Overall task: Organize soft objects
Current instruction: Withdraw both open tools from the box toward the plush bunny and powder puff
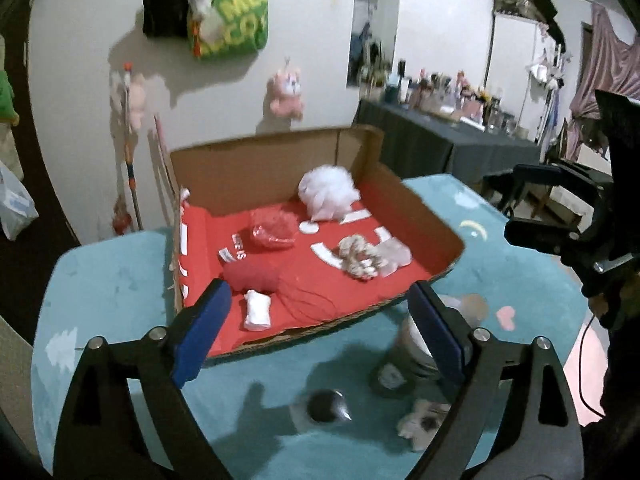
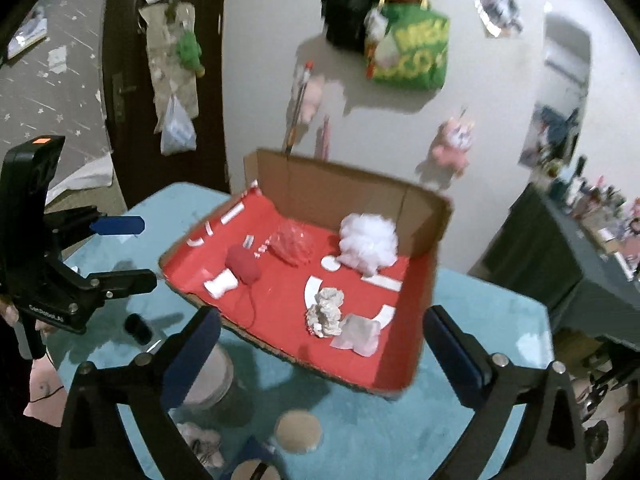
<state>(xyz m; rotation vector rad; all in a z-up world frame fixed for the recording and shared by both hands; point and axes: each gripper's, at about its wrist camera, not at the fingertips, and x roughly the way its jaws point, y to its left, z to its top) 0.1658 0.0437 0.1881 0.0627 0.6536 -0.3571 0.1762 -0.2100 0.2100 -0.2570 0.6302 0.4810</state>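
Before the cardboard box, both the left gripper and right gripper are hanging wide and empty, while inside it the red yarn ball, beige cloth bundle and white puff are already lying, and a small pale soft thing is still waiting outside.

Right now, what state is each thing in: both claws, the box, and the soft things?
Left claw: open, nothing between its fingers.
Right claw: open, nothing held.
Cardboard box: open-topped, on the teal table.
White pouf: inside box, near the back wall.
Red mesh pouf: inside box.
Red yarn ball: inside box, thread trailing.
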